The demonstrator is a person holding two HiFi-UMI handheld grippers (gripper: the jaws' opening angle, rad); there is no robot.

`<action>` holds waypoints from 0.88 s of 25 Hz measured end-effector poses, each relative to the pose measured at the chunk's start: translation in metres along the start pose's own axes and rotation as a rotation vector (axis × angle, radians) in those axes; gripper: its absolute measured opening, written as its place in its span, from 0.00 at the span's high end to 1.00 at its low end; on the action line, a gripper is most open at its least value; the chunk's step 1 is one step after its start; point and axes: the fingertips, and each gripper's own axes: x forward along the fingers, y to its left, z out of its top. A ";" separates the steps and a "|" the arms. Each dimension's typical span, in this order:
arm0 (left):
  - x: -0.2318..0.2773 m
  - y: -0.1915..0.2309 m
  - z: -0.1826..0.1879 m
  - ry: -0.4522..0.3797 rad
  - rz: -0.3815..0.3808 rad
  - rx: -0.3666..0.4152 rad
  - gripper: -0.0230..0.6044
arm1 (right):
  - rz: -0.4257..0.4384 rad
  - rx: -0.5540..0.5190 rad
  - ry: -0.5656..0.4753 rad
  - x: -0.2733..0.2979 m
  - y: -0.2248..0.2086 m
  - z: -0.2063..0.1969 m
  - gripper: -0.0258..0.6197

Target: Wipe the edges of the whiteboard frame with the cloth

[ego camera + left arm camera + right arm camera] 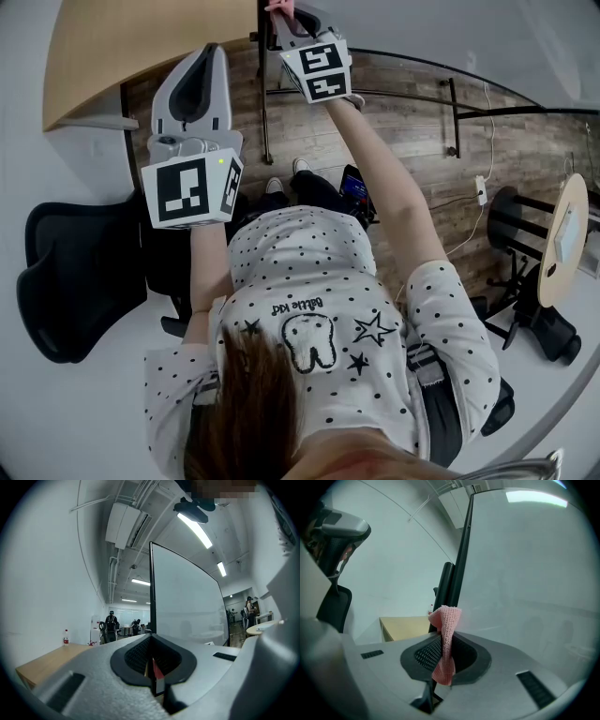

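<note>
A black chair (75, 281) and tan table (112, 47) (pale wood) stand by white walls (42, 573).

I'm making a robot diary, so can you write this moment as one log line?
right gripper: shut on pink cloth | cloth: up at black frame edge | left gripper: shut, pointing at frame

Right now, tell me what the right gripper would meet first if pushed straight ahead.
The whiteboard frame, most likely. The right gripper, shut on the cloth, points at its black edge with the cloth leading. How far off the frame is remains unclear.
</note>
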 end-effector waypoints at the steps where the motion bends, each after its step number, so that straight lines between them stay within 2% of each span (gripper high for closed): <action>1: 0.000 0.000 0.000 -0.001 0.000 0.001 0.94 | -0.002 -0.002 0.000 0.000 -0.001 -0.001 0.91; 14: -0.001 0.007 -0.004 0.014 0.014 0.007 0.94 | -0.031 0.065 0.024 0.004 0.005 -0.022 0.91; 22: -0.002 0.011 -0.007 0.022 0.020 0.005 0.94 | -0.033 0.066 0.042 0.007 0.008 -0.033 0.91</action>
